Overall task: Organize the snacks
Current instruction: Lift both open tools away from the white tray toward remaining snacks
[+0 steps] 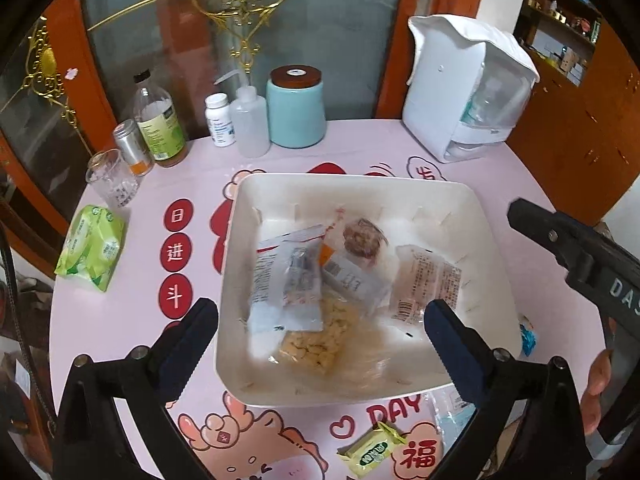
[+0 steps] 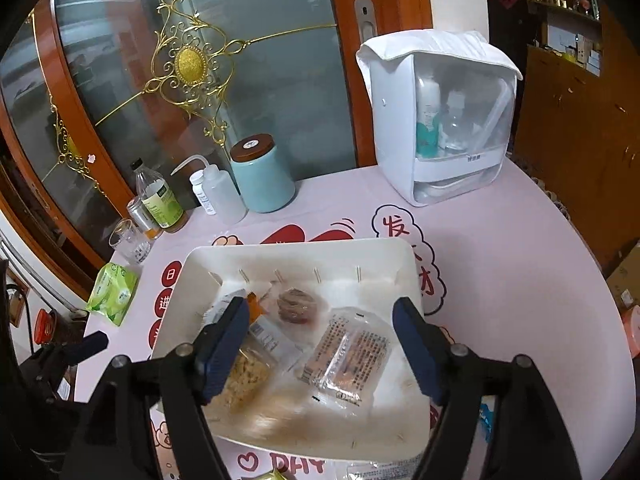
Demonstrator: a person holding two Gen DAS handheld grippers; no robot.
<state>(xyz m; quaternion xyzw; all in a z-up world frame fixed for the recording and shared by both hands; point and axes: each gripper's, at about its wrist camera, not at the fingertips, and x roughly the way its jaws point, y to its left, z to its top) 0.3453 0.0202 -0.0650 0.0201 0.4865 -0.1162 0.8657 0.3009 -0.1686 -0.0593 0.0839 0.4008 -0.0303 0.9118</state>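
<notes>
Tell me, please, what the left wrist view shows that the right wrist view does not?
Only the left wrist view shows a small yellow-green snack packet lying whole on the table in front of the tray. Only the right wrist view shows the bottles inside the white storage case clearly. Both show the white tray of wrapped snacks and the teal jar.

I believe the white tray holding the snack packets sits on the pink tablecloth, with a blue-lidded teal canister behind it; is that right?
Nearly: the teal canister has a brown lid, not blue, as the left wrist view shows. The white tray does hold the snack packets on the pink tablecloth.
</notes>
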